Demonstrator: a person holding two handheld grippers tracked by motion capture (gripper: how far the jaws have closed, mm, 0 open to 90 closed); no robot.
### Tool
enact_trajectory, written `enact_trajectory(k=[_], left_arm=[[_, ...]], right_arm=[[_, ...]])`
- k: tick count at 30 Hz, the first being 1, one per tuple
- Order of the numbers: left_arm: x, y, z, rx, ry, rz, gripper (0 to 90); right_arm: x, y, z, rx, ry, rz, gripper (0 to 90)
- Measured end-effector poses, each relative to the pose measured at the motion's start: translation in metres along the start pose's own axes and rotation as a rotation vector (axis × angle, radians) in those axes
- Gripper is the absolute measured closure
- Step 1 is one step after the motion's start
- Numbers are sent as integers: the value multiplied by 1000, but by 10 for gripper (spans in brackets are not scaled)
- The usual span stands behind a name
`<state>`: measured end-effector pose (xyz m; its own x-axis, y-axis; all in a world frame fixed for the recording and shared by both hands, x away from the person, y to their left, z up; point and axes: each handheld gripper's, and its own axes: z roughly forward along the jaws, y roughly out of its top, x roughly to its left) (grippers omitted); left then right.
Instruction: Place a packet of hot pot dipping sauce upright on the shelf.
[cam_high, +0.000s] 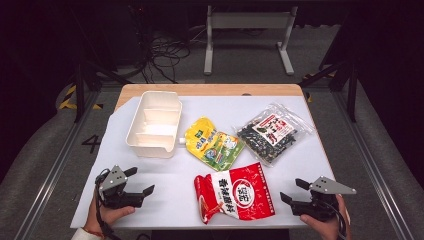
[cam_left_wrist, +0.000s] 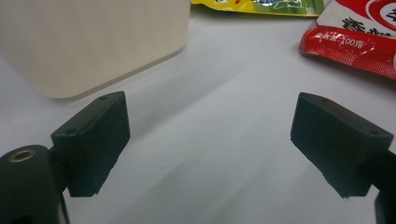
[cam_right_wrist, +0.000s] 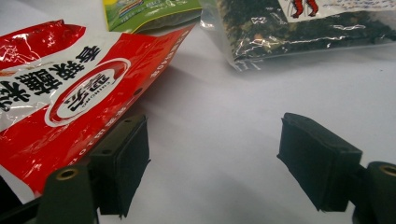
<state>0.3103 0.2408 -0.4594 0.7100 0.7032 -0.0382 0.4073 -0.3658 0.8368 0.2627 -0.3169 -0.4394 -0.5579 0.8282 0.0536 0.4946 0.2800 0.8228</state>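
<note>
A red and white packet lies flat at the front middle of the white table. Behind it lie a yellow-green spouted pouch and a clear bag of dark dried food. A cream divided box stands at the back left. My left gripper rests near the front left, open and empty, its jaws pointing right; ahead of its jaws are the box and the red packet. My right gripper rests at the front right, open and empty, beside the red packet.
The table's wooden far edge shows behind the white cover. Beyond it, on the floor, stand a grey metal frame and tangled cables. Metal rails run along both sides of the table.
</note>
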Motion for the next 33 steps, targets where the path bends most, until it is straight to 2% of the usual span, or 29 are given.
enact_trajectory(k=[5,8,12,16,17,19,24,28,33], left_arm=[[-2,1,4,18,-6,9,132],[-3,1,4,17,-10,6,134],[-5,1,4,21,-13,13,136],[-6,2,5,24,-17,25,138],[-6,2,5,24,-17,25,140],[-6,2,5,28,-21,16,141],[-7,3,6,22,-34,7,147],[-7,6,9,16,-56,-1,146],[-10,13,15,15,-89,5,147]], right_arm=[[4,2,0,-6,39,10,238],[8,2,4,12,58,15,233],[15,2,6,26,105,19,221],[24,1,11,63,154,37,202],[24,1,11,63,154,37,202],[27,-1,14,85,192,59,194],[36,-4,23,147,239,42,207],[43,-3,31,157,290,34,269],[48,2,40,167,331,10,486]])
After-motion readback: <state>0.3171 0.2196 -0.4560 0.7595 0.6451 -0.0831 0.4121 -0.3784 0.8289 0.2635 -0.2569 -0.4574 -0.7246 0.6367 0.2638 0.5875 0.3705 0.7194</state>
